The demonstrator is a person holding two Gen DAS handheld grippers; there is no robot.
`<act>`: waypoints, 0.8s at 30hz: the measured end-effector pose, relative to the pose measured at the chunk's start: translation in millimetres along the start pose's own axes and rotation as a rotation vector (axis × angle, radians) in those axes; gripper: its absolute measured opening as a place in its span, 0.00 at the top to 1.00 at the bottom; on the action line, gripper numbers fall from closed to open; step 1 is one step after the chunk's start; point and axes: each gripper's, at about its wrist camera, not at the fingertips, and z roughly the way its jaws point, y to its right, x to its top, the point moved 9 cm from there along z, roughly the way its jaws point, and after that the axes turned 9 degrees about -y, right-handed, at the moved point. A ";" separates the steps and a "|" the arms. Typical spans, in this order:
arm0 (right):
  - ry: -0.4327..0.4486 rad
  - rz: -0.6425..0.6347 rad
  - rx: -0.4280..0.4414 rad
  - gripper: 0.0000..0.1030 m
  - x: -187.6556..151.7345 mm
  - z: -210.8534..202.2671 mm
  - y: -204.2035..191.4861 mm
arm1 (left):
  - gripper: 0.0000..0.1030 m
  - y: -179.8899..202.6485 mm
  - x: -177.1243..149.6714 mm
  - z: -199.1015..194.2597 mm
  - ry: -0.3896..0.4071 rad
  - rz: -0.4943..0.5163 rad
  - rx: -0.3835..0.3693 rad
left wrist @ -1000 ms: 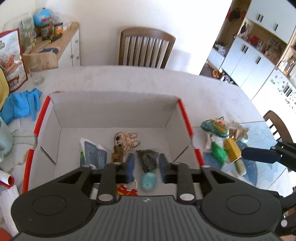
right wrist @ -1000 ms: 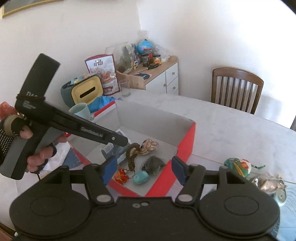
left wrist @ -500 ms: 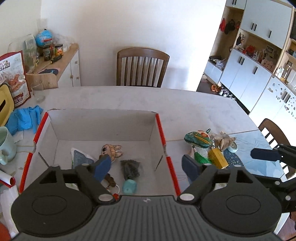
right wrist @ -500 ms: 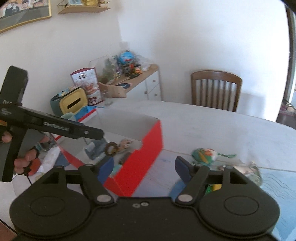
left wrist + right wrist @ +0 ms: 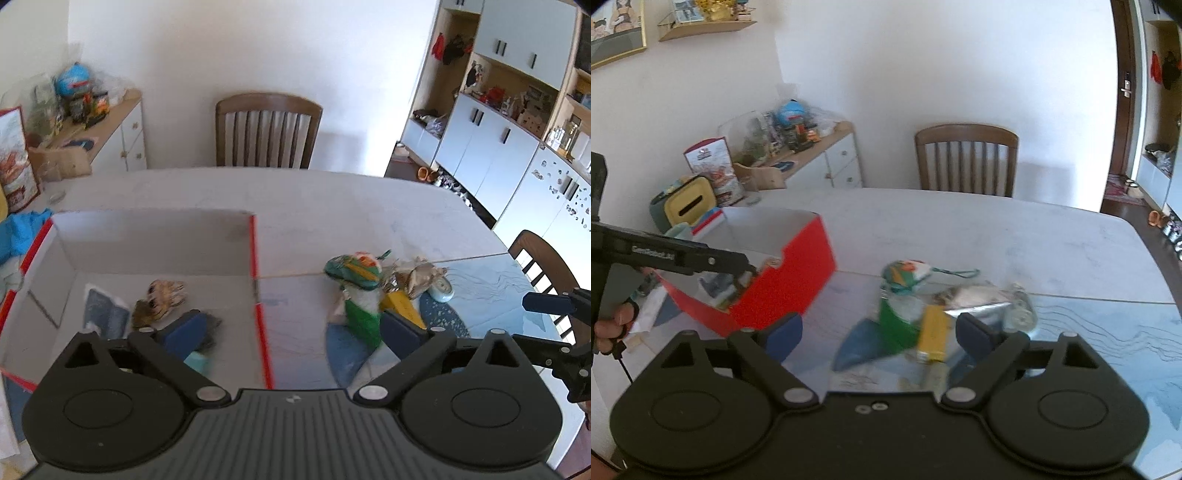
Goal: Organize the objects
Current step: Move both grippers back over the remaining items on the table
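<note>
Seen from the left wrist, the left gripper (image 5: 293,334) is held over the right wall of an open red-and-white cardboard box (image 5: 255,240) on a pale table (image 5: 332,199). Its jaws are spread wide and opening, with nothing gripped between them. Inside the box are seen a cartoon-face charm (image 5: 166,293), a blue-and-white packet (image 5: 105,312), a dark furry item (image 5: 210,328) and a pale turquoise piece (image 5: 197,362), partly hidden by the left finger. A cluster of trinkets is left on the table outside the box, to its right: a green patterned pouch (image 5: 351,271), a green tassel (image 5: 364,317) and a yellow piece (image 5: 400,306).

From the right wrist, the right gripper (image 5: 879,334) is held above that cluster, jaws apart and opening, clamped on nothing. The green tassel (image 5: 897,325) and yellow piece (image 5: 934,334) are framed between the fingers, blurred. The box (image 5: 790,280) is seen to the left, with the left gripper (image 5: 738,264) over it.
</note>
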 end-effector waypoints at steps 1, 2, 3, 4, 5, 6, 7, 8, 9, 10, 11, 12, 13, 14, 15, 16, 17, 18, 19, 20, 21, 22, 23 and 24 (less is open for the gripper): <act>-0.004 0.001 -0.005 0.13 -0.3 -0.1 5.4 | 0.00 5.8 1.2 1.7 0.012 0.010 0.004; -0.007 0.003 -0.012 0.13 -1.6 0.0 12.5 | 0.00 11.8 2.7 3.6 0.022 0.020 0.006; -0.010 0.006 -0.018 0.13 -2.7 0.2 19.9 | 0.00 17.6 4.3 6.0 0.032 0.028 0.006; -0.012 0.010 -0.022 0.13 -4.0 0.5 26.2 | 0.00 22.9 6.0 9.1 0.038 0.035 0.006; -0.014 0.015 -0.026 0.13 -4.8 1.1 33.6 | 0.00 28.8 7.3 12.8 0.039 0.038 0.001; -0.016 0.022 -0.031 0.13 -5.3 1.8 41.9 | 0.00 34.2 8.8 17.4 0.035 0.040 -0.005; -0.018 0.026 -0.037 0.13 -5.8 3.1 50.3 | 0.00 39.0 10.0 23.1 0.024 0.039 -0.011; -0.020 0.028 -0.042 0.13 -6.2 4.4 58.8 | 0.00 43.8 11.0 29.3 0.013 0.040 -0.020; -0.023 0.031 -0.050 0.13 -6.4 6.6 66.1 | 0.00 48.3 12.1 36.0 0.002 0.041 -0.025; -0.026 0.034 -0.055 0.13 -6.9 9.0 72.7 | 0.00 51.7 12.8 41.8 -0.008 0.040 -0.025; -0.031 0.036 -0.059 0.13 -7.6 11.9 81.0 | 0.00 55.5 13.8 48.3 -0.017 0.038 -0.025; -0.035 0.037 -0.065 0.13 -7.7 15.0 87.9 | 0.00 59.3 15.0 53.8 -0.023 0.037 -0.028; -0.040 0.038 -0.074 0.13 -8.2 18.5 94.9 | 0.00 64.1 17.5 60.3 -0.026 0.039 -0.034; -0.045 0.040 -0.080 0.13 -8.8 22.8 102.4 | 0.00 68.5 18.9 65.1 -0.026 0.042 -0.034; -0.051 0.041 -0.084 0.13 -9.3 28.0 108.0 | 0.00 72.1 21.5 70.3 -0.026 0.046 -0.033; -0.057 0.041 -0.089 0.13 -10.1 32.9 114.2 | 0.00 75.8 23.9 75.9 -0.024 0.052 -0.034; -0.063 0.041 -0.096 0.13 -10.8 38.5 120.1 | 0.00 79.4 26.9 81.5 -0.021 0.058 -0.030; -0.070 0.040 -0.100 0.14 -11.2 44.2 124.8 | 0.00 82.3 29.6 86.8 -0.018 0.060 -0.022; -0.077 0.041 -0.103 0.14 -11.8 50.7 129.8 | 0.00 85.2 32.8 93.2 -0.016 0.062 -0.017; -0.082 0.039 -0.106 0.14 -12.1 56.6 133.4 | 0.00 87.1 34.9 98.2 -0.014 0.064 -0.015; -0.087 0.037 -0.107 0.14 -11.9 61.6 136.3 | 0.00 89.3 37.5 104.6 -0.011 0.069 -0.006; -0.094 0.032 -0.109 0.14 -12.4 67.8 139.1 | 0.00 90.5 39.7 109.5 -0.008 0.073 0.003; -0.101 0.027 -0.109 0.15 -12.6 73.3 140.7 | 0.00 91.9 42.0 115.5 -0.009 0.075 0.009; -0.106 0.024 -0.109 0.15 -12.3 77.9 142.3 | 0.00 93.3 43.5 121.2 -0.014 0.076 0.013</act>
